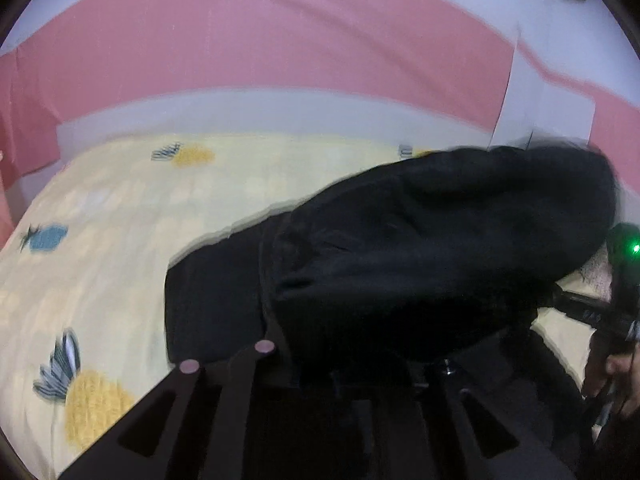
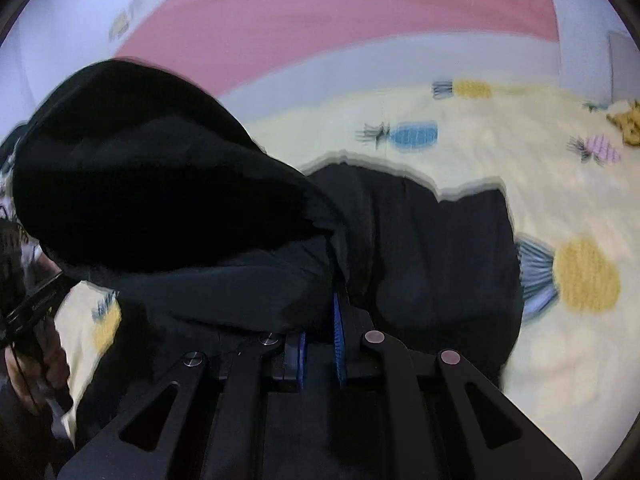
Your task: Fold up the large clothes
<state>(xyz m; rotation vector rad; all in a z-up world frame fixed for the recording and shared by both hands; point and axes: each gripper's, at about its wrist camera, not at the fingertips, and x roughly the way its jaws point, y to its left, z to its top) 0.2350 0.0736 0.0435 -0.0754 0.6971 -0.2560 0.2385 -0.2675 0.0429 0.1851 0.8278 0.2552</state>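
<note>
A large black garment (image 1: 400,248) lies on a yellow bedsheet with pineapple prints (image 1: 100,240). A bulging fold of it is lifted between the two grippers. My left gripper (image 1: 344,364) is buried under the black cloth, fingertips hidden, and seems shut on it. In the right wrist view the garment (image 2: 420,248) spreads forward and bulges up at the left. My right gripper (image 2: 320,320) has its blue pads (image 2: 339,332) close together with black cloth pinched between them. The other gripper shows at the far right of the left view (image 1: 616,312).
A pink and white wall (image 1: 260,40) rises behind the bed. Bare yellow sheet (image 2: 560,200) lies to the right of the garment in the right view and to its left in the left view. A hand holds the other gripper (image 2: 32,320) at the left edge.
</note>
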